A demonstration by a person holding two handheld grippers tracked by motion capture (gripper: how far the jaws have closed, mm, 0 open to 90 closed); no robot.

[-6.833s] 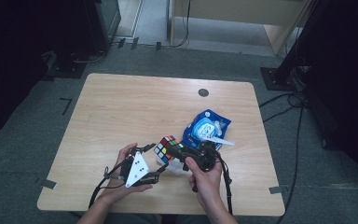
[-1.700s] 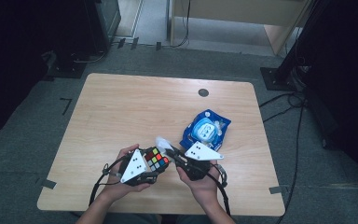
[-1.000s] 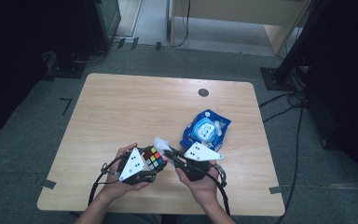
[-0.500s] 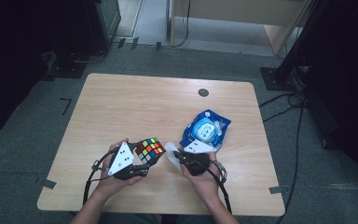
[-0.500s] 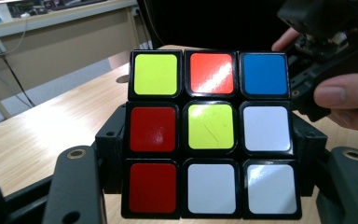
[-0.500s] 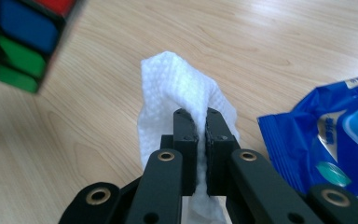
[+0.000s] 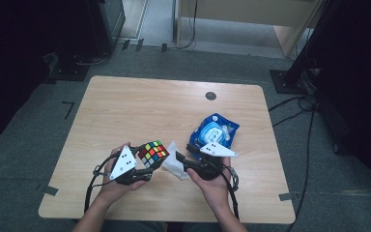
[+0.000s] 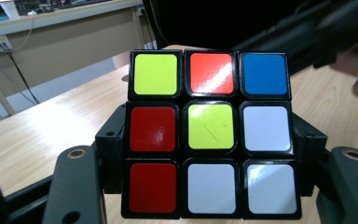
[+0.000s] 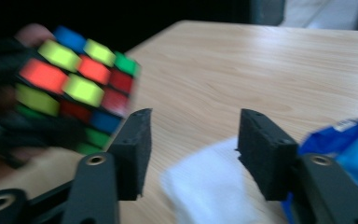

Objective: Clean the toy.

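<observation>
My left gripper (image 7: 142, 170) has the cube (image 7: 153, 153) pinched between its jaws, lifted off the bench (image 7: 125, 106) near the front edge. In the left gripper view the cube (image 8: 209, 133) sits square between the jaws, facing me: yellow, orange, blue on top; red, yellow, white in the middle; red, white, white at the bottom.

My right gripper (image 7: 181, 158) is just beside the cube, to its right; its jaws have just been opening and now stand spread with nothing pinched. In the right gripper view the gripper (image 9: 191, 140) is gapped over a white wipe (image 9: 205, 191) lying on the bench, with the cube (image 9: 74, 88) blurred off to the left.

The wipe (image 7: 176, 165) lies between both grippers. A blue pack (image 7: 215, 133) lies behind my right hand (image 7: 215, 186).
</observation>
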